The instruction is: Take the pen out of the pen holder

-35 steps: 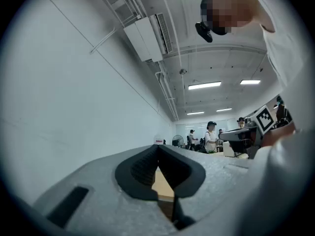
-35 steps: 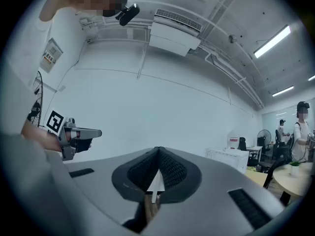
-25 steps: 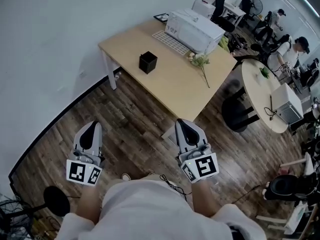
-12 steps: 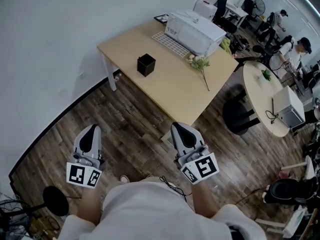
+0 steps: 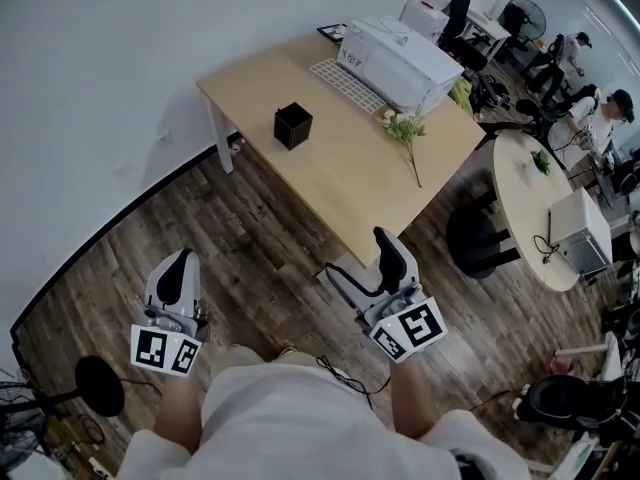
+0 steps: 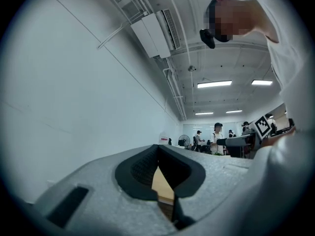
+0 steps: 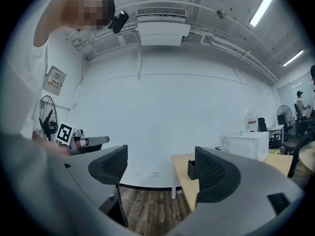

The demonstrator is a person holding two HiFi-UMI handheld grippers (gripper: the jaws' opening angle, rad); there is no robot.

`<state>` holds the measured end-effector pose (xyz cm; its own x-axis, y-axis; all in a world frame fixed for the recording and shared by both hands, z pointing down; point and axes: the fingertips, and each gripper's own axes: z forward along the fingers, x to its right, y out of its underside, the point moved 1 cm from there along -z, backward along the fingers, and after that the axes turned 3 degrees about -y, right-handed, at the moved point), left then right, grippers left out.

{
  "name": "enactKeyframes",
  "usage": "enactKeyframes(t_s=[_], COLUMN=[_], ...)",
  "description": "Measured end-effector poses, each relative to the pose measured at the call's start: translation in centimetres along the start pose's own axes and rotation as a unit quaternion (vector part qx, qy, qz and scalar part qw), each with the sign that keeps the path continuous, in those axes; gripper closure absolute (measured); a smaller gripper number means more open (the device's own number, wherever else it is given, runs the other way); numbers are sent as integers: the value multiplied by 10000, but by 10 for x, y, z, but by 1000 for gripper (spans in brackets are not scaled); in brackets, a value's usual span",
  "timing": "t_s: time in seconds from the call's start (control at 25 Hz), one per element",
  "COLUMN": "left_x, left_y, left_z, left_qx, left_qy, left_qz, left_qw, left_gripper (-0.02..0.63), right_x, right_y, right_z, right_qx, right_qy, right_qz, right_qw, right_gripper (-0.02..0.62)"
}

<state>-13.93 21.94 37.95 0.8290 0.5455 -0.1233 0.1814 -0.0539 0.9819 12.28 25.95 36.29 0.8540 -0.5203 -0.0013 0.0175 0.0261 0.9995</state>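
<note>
A black square pen holder (image 5: 293, 125) stands on the light wooden table (image 5: 345, 173), far ahead of both grippers; I cannot make out a pen in it. In the right gripper view the holder (image 7: 191, 169) shows small beside the right jaw. My right gripper (image 5: 363, 266) hangs over the floor near the table's front corner. Its jaws have just been opening and now stand wide apart with nothing between them (image 7: 160, 168). My left gripper (image 5: 179, 264) is held over the floor to the left, shut and empty (image 6: 158, 173).
A white printer (image 5: 401, 52), a white grid-like mat (image 5: 345, 84) and a flower sprig (image 5: 408, 130) lie on the table. To the right are a round table (image 5: 530, 203) and a black chair (image 5: 475, 236). A black stand base (image 5: 99, 386) sits low left. People work at back right.
The right gripper's jaws have gone from shut to wide open, and it has shifted right, toward the table corner. The left gripper has dropped slightly.
</note>
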Motion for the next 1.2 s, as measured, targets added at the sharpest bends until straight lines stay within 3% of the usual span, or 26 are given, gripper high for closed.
enactKeyframes(t_s=[0.36, 0.6, 0.88, 1.2], left_x=[-28, -59, -144, -190], left_y=[30, 50, 45, 58], left_z=[20, 110, 230, 312], left_qx=[-323, -213, -145, -361], left_qy=[-169, 255, 581, 1109], left_qz=[-203, -427, -737, -896], left_qw=[9991, 9985, 9955, 9891], left_gripper=[594, 594, 594, 594], right_x=[14, 51, 96, 125], right_y=[19, 32, 31, 40], right_z=[45, 101, 225, 321], right_qx=[-234, -520, -874, -1098], right_qy=[-107, 138, 161, 240], right_qz=[-31, -125, 101, 305], right_qw=[9997, 9985, 9960, 9932], right_gripper=[192, 192, 222, 225])
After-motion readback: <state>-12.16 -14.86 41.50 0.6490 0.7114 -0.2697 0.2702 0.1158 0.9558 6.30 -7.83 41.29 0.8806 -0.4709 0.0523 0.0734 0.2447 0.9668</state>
